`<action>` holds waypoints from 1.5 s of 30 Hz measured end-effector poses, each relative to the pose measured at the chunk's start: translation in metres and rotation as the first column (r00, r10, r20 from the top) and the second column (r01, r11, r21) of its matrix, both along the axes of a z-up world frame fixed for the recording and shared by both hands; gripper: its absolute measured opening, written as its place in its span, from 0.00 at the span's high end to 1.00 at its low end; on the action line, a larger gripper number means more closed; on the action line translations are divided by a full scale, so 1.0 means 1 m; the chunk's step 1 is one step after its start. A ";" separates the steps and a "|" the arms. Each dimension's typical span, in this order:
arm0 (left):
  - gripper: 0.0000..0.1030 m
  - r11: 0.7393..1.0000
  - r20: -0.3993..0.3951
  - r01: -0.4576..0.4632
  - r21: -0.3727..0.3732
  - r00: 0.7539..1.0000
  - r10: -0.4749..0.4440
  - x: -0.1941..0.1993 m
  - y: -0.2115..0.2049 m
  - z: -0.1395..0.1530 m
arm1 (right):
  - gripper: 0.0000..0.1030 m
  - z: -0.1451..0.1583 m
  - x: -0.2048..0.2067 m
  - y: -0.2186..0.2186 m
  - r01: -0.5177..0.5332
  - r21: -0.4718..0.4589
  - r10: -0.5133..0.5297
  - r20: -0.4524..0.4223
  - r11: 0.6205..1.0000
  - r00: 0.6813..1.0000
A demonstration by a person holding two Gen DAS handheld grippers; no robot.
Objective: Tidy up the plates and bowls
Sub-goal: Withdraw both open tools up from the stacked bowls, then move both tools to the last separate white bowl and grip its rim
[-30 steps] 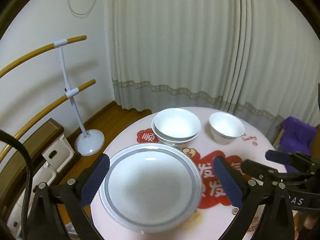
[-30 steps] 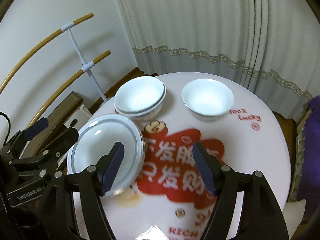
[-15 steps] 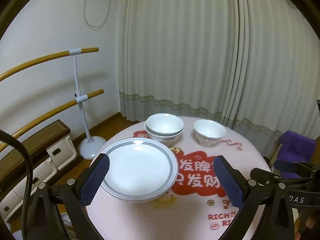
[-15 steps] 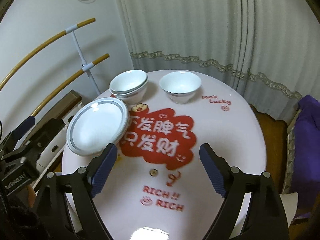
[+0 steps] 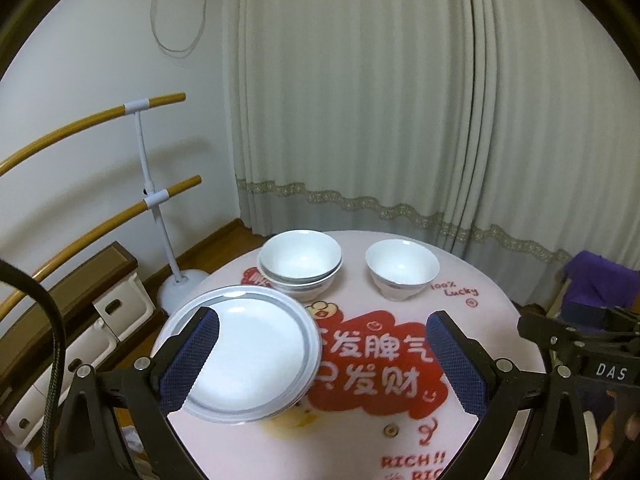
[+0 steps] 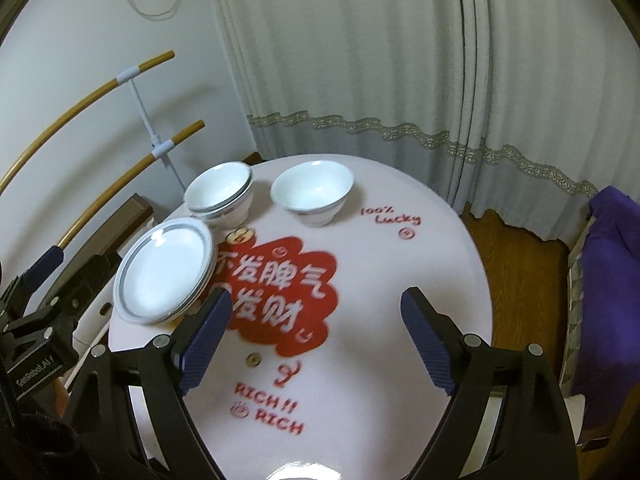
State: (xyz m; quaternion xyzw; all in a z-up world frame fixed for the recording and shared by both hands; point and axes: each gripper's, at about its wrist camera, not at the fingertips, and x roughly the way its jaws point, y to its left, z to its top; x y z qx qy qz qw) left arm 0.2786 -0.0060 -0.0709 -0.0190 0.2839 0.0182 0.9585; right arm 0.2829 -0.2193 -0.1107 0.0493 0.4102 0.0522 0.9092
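My left gripper (image 5: 318,356) spread, empty. My right gripper (image 6: 316,336) spread, empty; its jaws just been opening, nothing between. Lone bowl (image 6: 313,192) upright, mouth up, near table (image 6: 440,280) far edge, ahead of right gripper, nearer that hand. Stacked bowls (image 6: 220,196) just left of it. Plate stack (image 6: 164,270) flat at left edge. Bowl round: no long axis.

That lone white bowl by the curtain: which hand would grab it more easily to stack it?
Probably the right. The right gripper is open, empty, facing mid-table with the lone bowl ahead; the left gripper sits over the plates.
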 end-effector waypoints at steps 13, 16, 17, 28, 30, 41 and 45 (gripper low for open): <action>0.01 0.999 -0.138 -0.052 0.001 0.989 0.052 0.146 -0.047 -0.008 | 0.15 -0.019 0.119 -0.044 0.001 -0.006 -0.001 -0.054 1.000 0.999; 0.01 0.998 -0.177 -0.067 0.001 0.982 0.066 0.182 -0.056 -0.017 | 0.15 -0.030 0.150 -0.048 -0.014 0.001 0.014 -0.077 1.000 0.997; 0.01 0.998 -0.199 -0.069 0.001 0.978 0.068 0.193 -0.059 -0.020 | 0.15 -0.035 0.160 -0.048 -0.020 0.003 0.020 -0.087 1.000 0.996; 0.12 0.999 -0.348 -0.048 -0.002 0.936 0.045 0.285 -0.077 -0.049 | 0.36 -0.091 0.235 -0.048 -0.070 0.060 0.081 -0.194 0.996 0.978; 0.17 0.999 -0.371 -0.052 -0.008 0.927 0.045 0.300 -0.076 -0.053 | 0.40 -0.099 0.241 -0.050 -0.068 0.072 0.082 -0.210 0.995 0.974; 0.51 0.997 -0.445 -0.025 -0.075 0.896 -0.010 0.363 -0.056 -0.072 | 0.68 -0.115 0.248 -0.048 -0.107 0.120 0.133 -0.239 0.987 0.962; 0.67 0.995 -0.462 -0.004 -0.102 0.886 -0.044 0.379 -0.048 -0.080 | 0.76 -0.118 0.248 -0.042 -0.117 0.130 0.145 -0.242 0.985 0.959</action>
